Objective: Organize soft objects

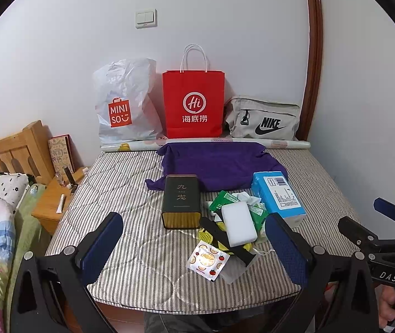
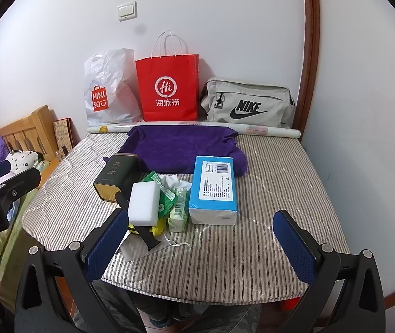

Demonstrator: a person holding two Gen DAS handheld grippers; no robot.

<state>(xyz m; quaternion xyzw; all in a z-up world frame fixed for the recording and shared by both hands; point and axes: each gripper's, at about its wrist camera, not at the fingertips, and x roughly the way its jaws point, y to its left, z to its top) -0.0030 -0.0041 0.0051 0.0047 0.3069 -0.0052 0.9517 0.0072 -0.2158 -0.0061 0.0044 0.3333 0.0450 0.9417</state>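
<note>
Left wrist view: left gripper (image 1: pixel 194 245) hangs spread wide and empty over the near edge of the bed (image 1: pixel 130 222), and the white sponge (image 1: pixel 238 224) lies just ahead, right of centre, long axis running near to far. Right gripper (image 2: pixel 200 245), equally open and empty, has it ahead-left; either could reach it. Farther back lies the purple towel (image 1: pixel 216 166).

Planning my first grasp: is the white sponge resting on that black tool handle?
Touching. In the left wrist view the white sponge lies across the black tool handle, which runs beneath it with no gap; the right wrist view agrees.
</note>
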